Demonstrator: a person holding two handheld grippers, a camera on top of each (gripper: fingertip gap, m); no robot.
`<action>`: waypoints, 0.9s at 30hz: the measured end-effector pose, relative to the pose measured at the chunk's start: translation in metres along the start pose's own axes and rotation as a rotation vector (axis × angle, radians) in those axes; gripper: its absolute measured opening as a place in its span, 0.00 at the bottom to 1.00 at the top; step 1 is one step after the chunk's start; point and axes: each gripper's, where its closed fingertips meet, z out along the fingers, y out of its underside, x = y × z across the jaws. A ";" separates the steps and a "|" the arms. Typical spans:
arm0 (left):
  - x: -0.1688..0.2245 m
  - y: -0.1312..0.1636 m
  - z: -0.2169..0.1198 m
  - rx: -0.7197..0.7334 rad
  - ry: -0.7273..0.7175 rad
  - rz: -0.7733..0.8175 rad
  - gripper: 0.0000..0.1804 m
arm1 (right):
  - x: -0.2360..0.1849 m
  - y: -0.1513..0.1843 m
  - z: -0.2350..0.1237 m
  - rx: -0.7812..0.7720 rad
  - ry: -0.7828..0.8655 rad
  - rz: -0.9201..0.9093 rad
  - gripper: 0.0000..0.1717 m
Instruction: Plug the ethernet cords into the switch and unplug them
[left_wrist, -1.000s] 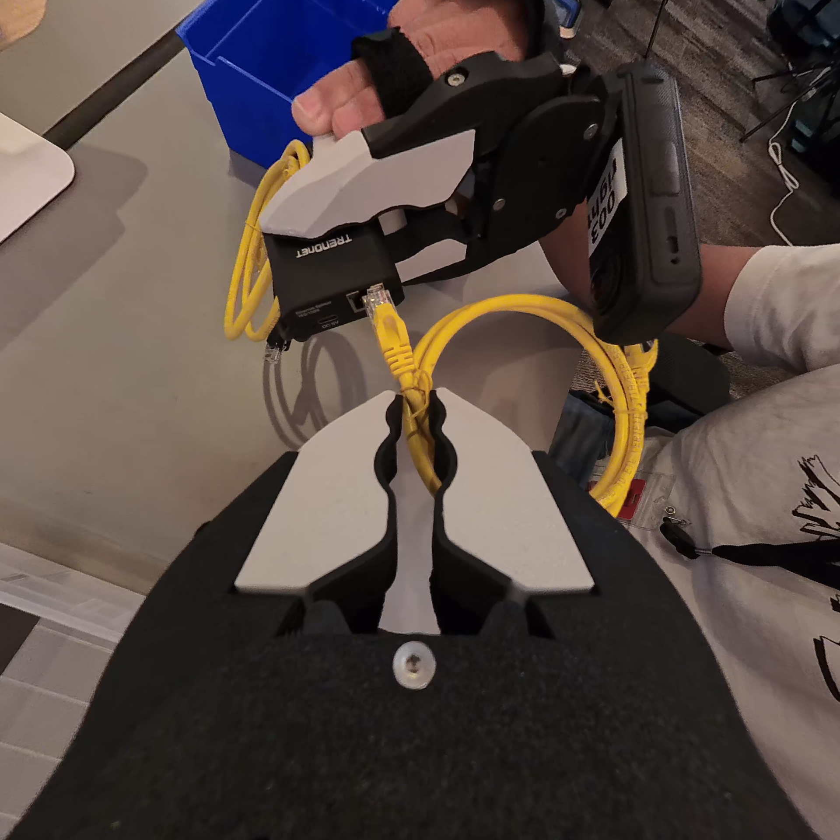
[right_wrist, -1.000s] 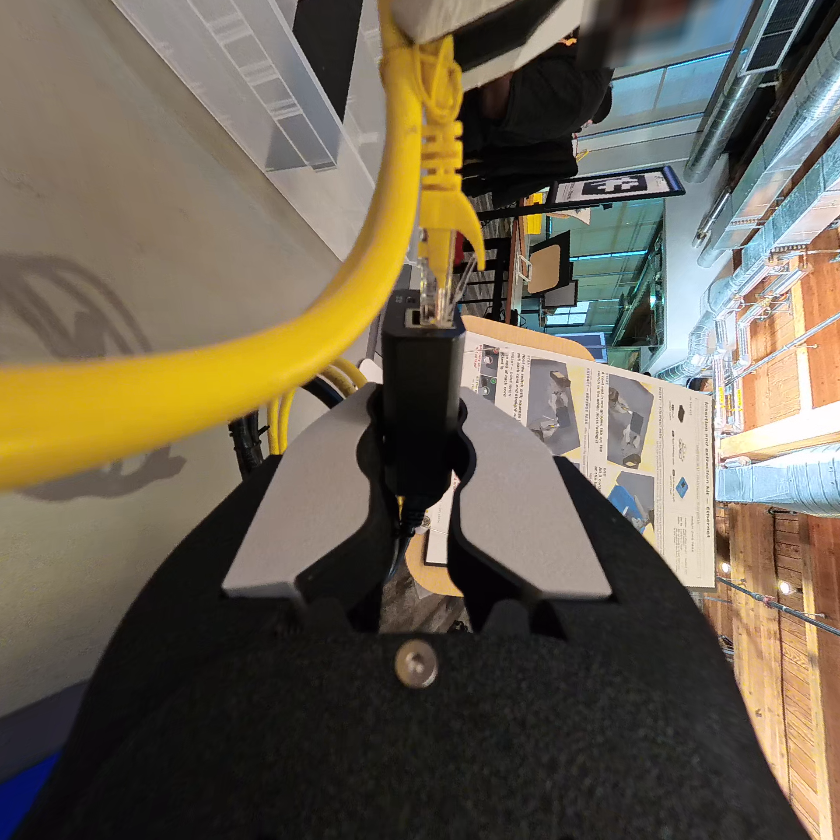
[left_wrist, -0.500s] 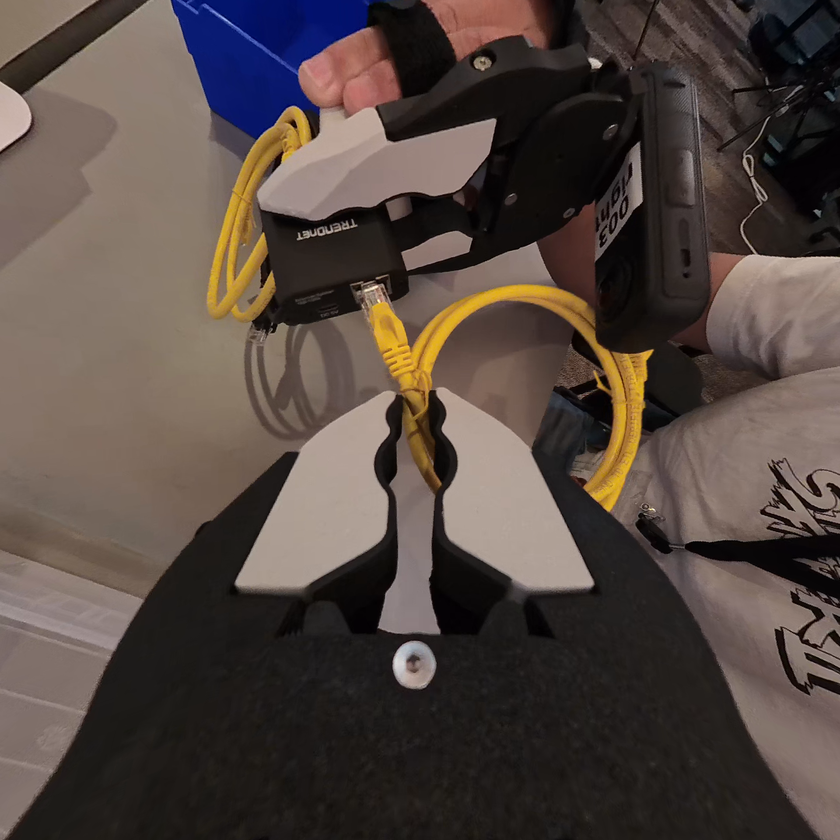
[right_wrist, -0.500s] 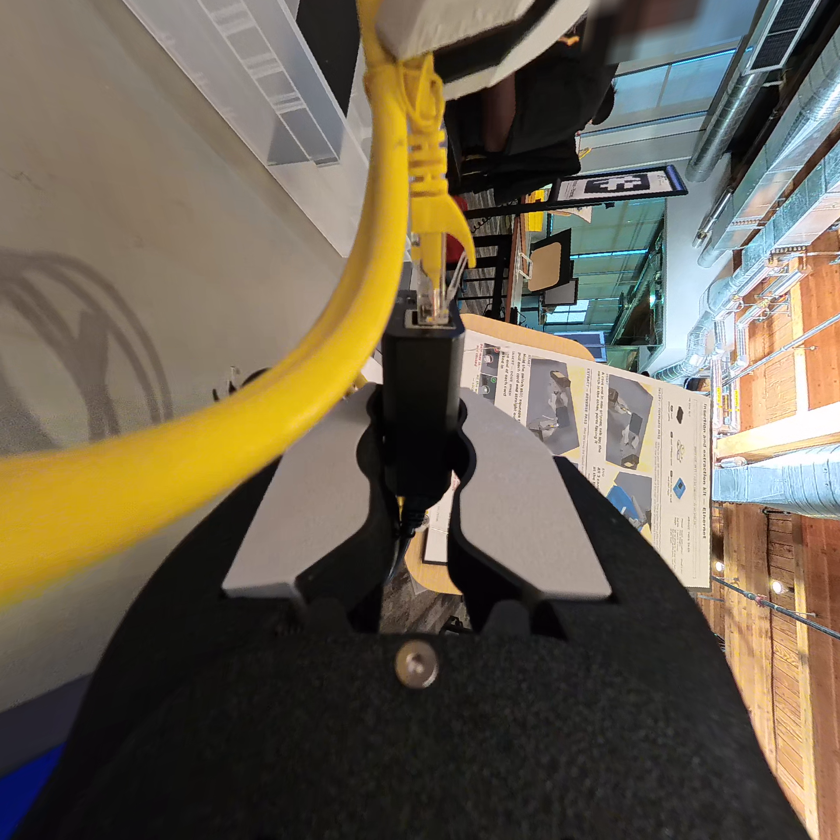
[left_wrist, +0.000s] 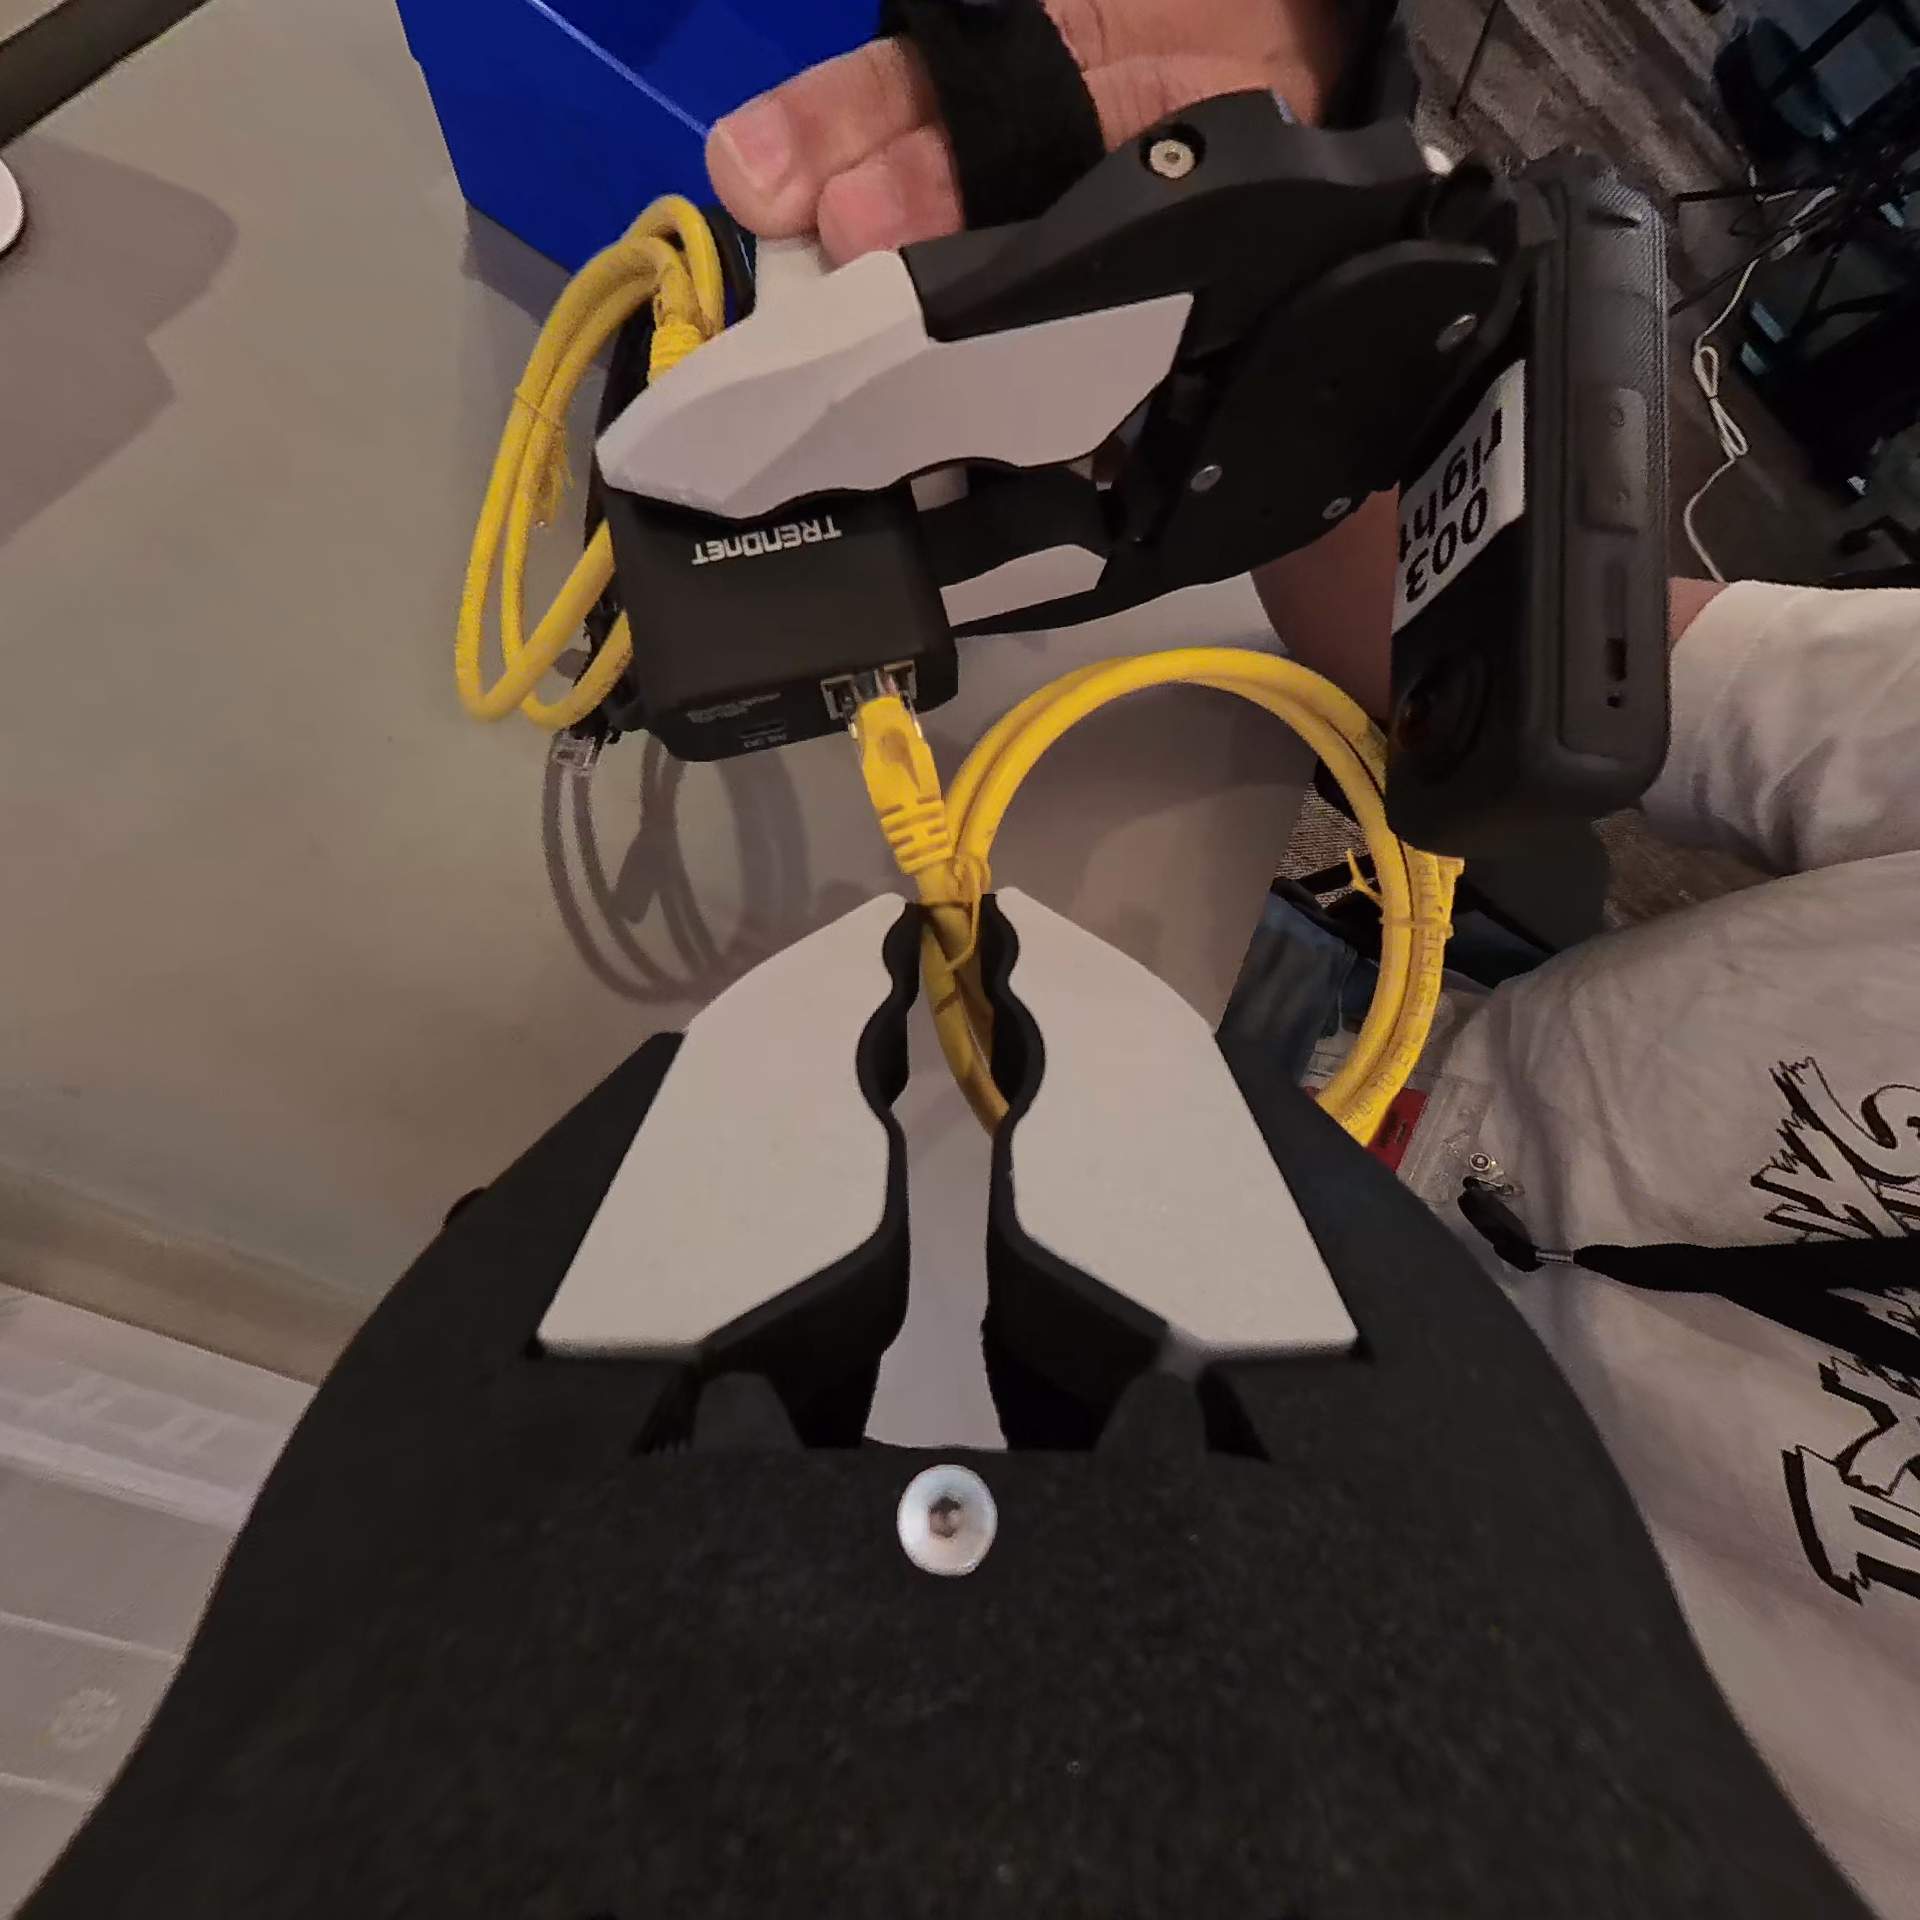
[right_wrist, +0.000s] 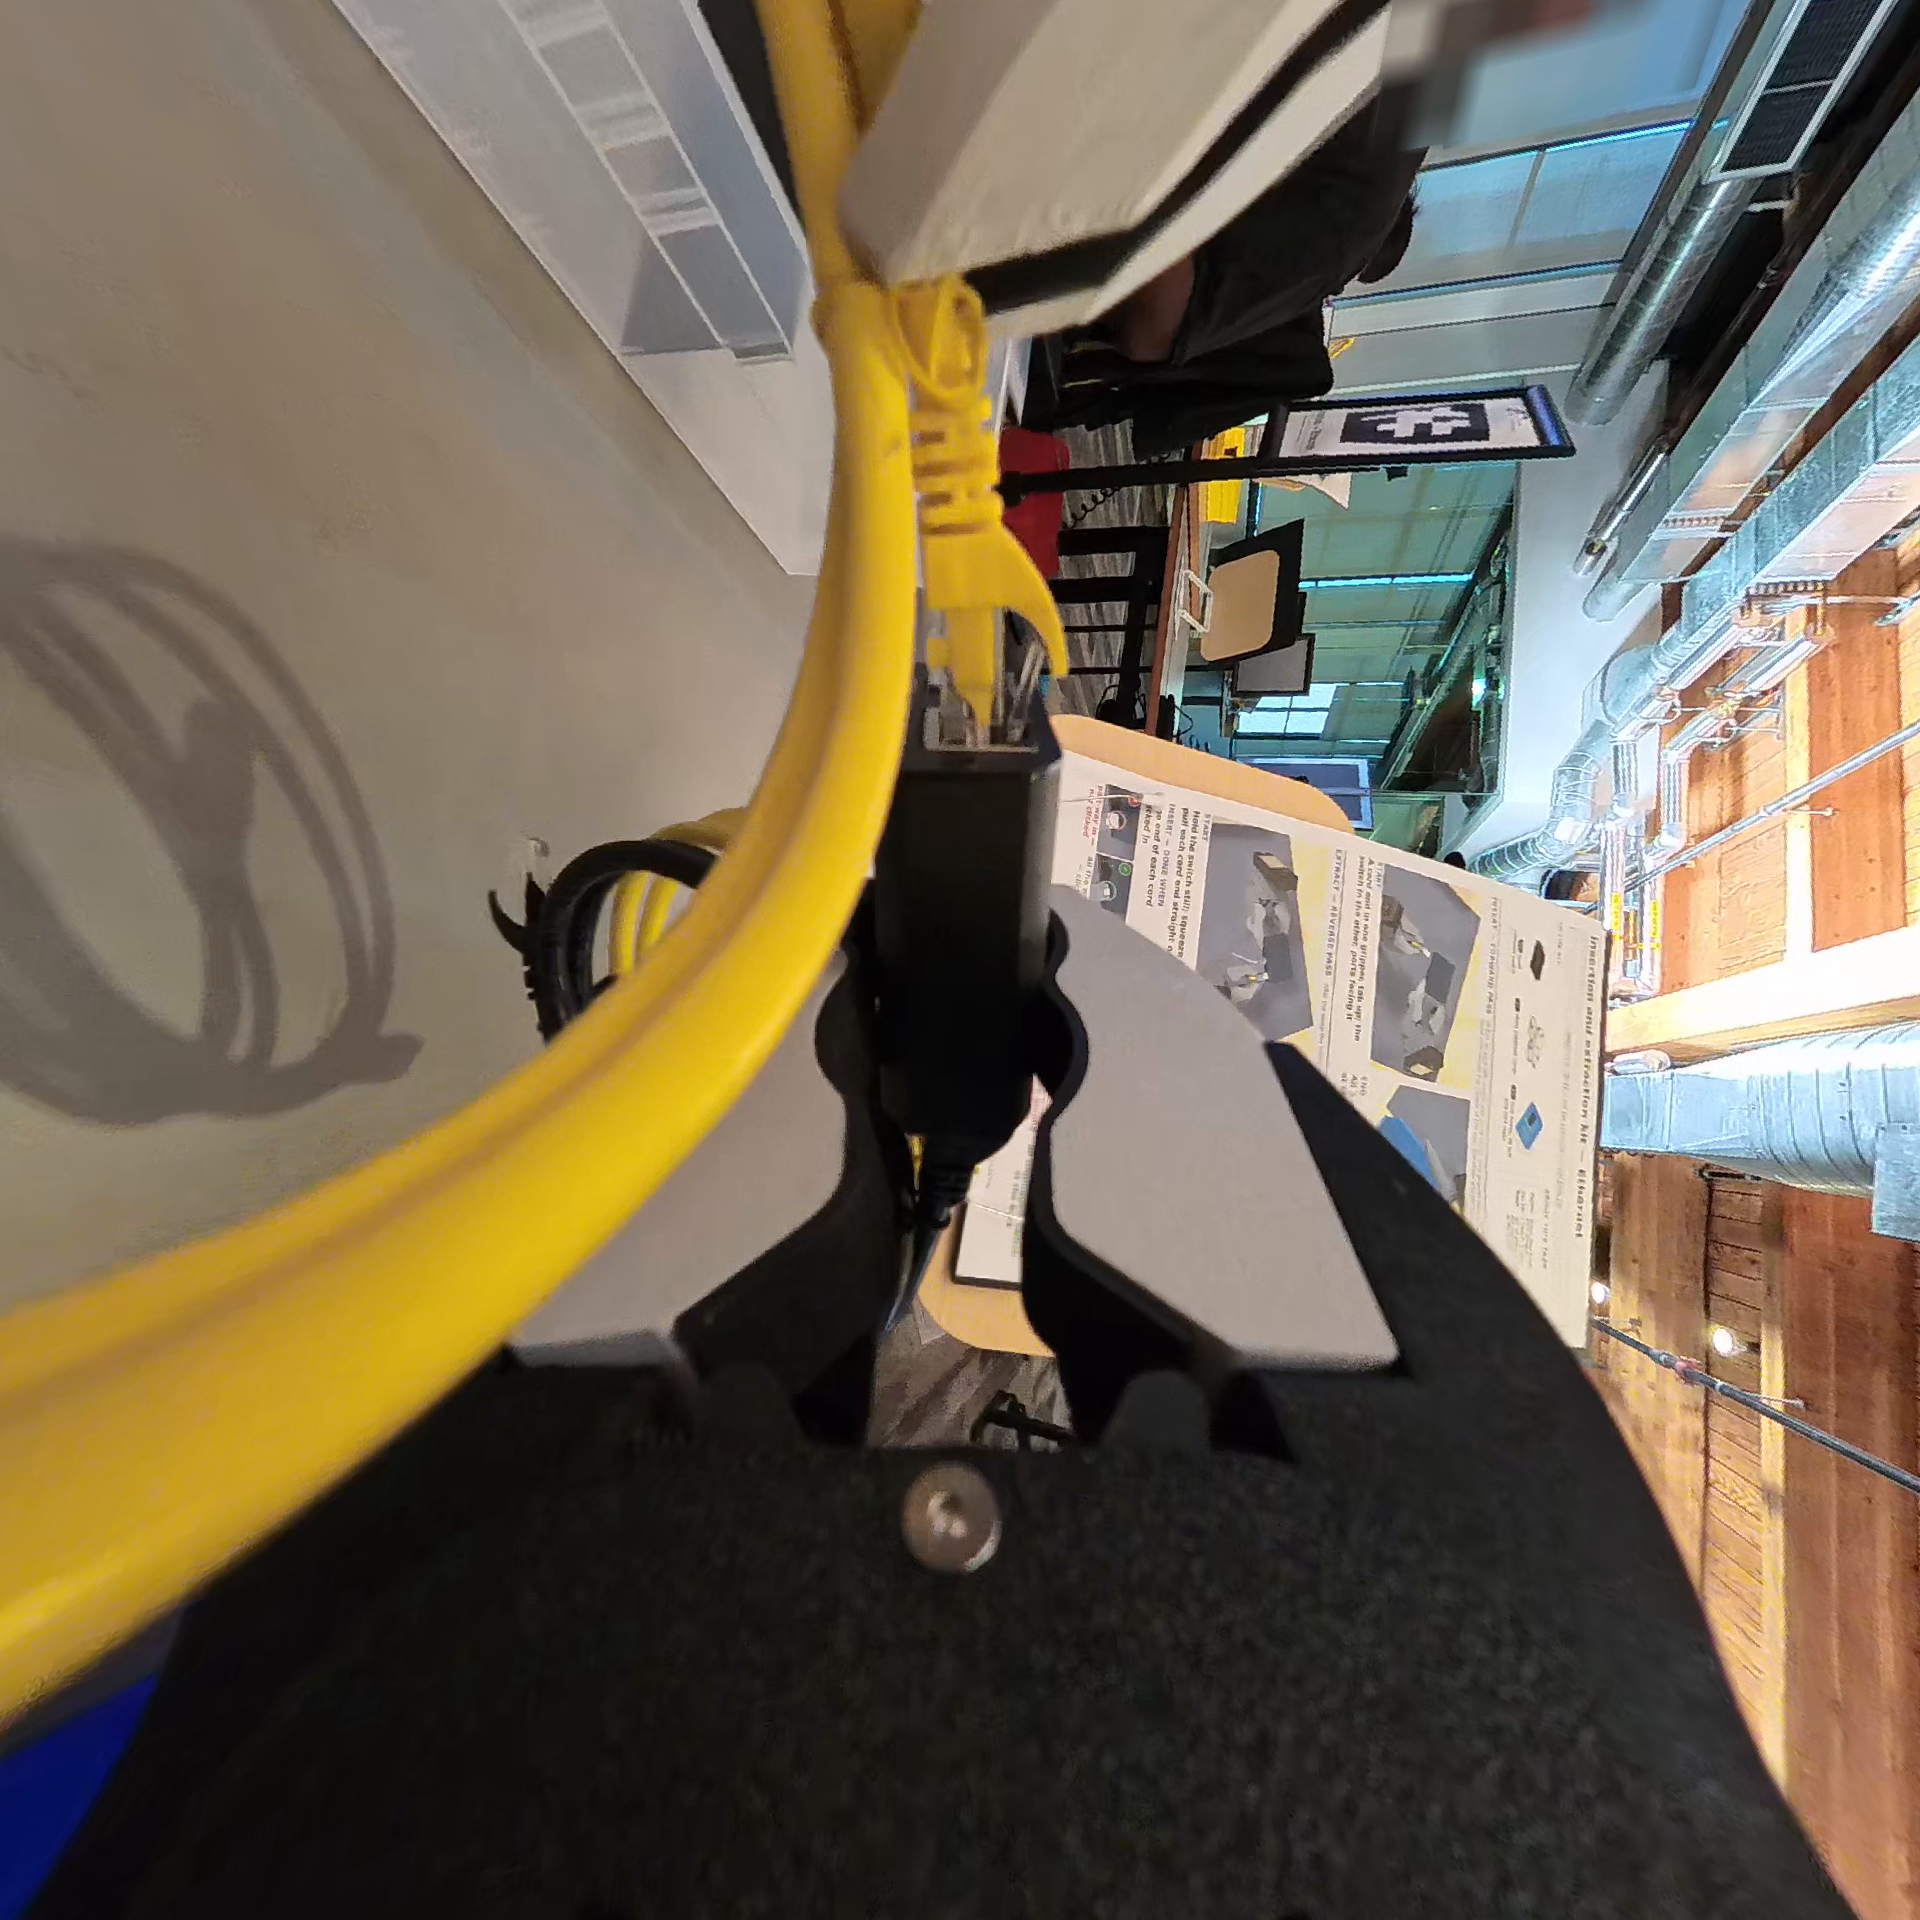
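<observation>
One grey worktop (left_wrist: 260, 852) lay under everything, and one blue bin (left_wrist: 582, 104) sat at its far edge. One printed sheet (right_wrist: 1351, 997) leaned on a tan board in the right wrist view. There were two claws, one black switch and two coiled yellow cords.

The right claw (left_wrist: 800, 540) was clamped on the switch (left_wrist: 769, 613), its grey fingers (left_wrist: 862, 395) pressing the box from top and bottom, lifted clear of the worktop. In its own view the pads squeezed the switch's narrow sides.

The left claw (left_wrist: 951, 925) was drawn in narrow, gripping the nearer yellow cord (left_wrist: 1226, 686) just behind the plug boot, both pads pressed on the cable. That cord looped out to the right and back. Its plug (left_wrist: 894, 748) sat at the switch's front port, its tip inside the opening; how deep it had gone could not be told.

The second yellow cord (left_wrist: 520, 499) hung coiled at the switch's far left side, its clear plug (left_wrist: 575, 746) dangling loose just beside the box.
</observation>
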 end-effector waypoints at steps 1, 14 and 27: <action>0.000 0.000 0.000 0.000 -0.003 -0.001 0.06 | 0.001 -0.001 -0.001 0.003 0.008 -0.006 0.15; 0.004 -0.016 -0.011 0.241 -0.059 0.044 0.16 | 0.003 -0.003 -0.003 0.049 -0.012 0.056 0.15; -0.008 -0.023 -0.035 0.607 -0.165 0.036 0.25 | 0.007 -0.007 -0.006 0.100 0.020 0.073 0.15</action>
